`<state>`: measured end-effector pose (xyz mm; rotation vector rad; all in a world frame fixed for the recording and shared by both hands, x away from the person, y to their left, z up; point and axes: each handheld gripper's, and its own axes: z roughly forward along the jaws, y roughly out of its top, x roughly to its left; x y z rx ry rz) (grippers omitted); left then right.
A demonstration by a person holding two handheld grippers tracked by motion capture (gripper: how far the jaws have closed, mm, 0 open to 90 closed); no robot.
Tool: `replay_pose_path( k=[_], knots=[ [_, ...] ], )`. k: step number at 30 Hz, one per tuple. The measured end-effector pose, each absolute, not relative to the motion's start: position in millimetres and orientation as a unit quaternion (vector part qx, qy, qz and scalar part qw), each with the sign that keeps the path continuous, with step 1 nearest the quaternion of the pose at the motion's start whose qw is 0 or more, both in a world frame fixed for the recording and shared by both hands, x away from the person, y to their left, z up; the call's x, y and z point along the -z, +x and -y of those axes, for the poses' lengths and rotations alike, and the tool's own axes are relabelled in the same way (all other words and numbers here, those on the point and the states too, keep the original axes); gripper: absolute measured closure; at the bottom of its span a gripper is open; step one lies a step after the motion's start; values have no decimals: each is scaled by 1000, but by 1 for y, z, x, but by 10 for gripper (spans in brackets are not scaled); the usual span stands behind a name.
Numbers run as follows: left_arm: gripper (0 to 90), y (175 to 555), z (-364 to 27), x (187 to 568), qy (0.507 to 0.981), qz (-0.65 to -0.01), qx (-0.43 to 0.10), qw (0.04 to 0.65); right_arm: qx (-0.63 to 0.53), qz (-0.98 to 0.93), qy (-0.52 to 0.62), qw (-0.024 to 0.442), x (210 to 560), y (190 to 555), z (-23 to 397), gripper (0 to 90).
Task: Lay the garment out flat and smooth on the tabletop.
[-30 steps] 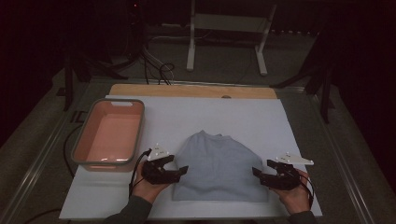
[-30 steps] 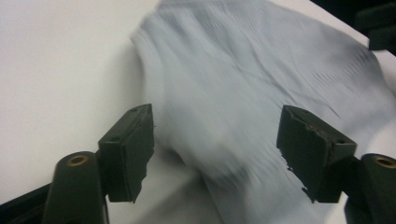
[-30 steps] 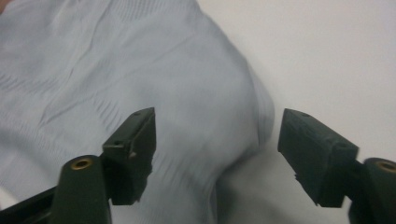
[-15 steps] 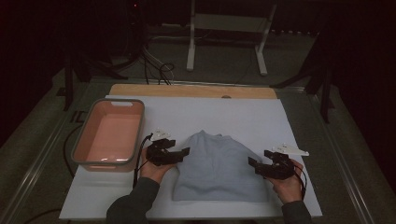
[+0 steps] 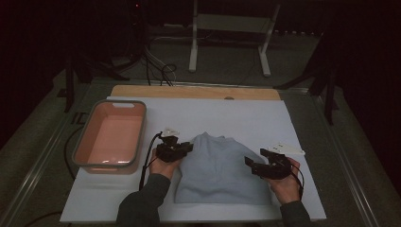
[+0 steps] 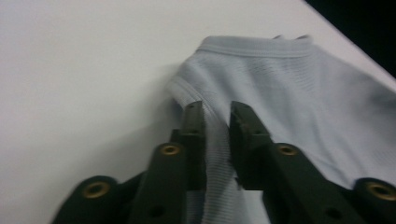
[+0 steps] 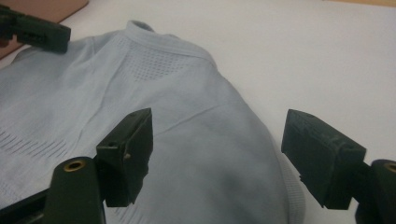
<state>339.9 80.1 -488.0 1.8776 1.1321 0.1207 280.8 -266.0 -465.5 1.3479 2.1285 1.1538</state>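
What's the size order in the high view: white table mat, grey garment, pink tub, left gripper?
1. White table mat
2. Grey garment
3. Pink tub, near the garment's size, so those two are unsure
4. Left gripper

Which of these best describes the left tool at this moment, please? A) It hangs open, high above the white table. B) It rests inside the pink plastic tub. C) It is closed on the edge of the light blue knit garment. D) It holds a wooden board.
C: in the left gripper view, the left tool has a ridge of the light blue knit garment pinched between its nearly closed jaws.
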Motion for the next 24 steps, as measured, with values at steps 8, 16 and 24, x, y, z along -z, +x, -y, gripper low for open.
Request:
replay_pose_path(
  k=[8, 16, 24],
  knots=[
    [843, 322, -56, 477, 785, -405, -43, 466, -414, -760, 466, 185, 462, 281, 257, 268],
    [846, 297, -27, 476, 813, -335, -35, 475, -424, -765, 450, 181, 455, 282, 242, 272],
    [847, 277, -6, 486, 832, -296, -16, 469, -440, -767, 434, 171, 446, 284, 224, 324]
  ],
)
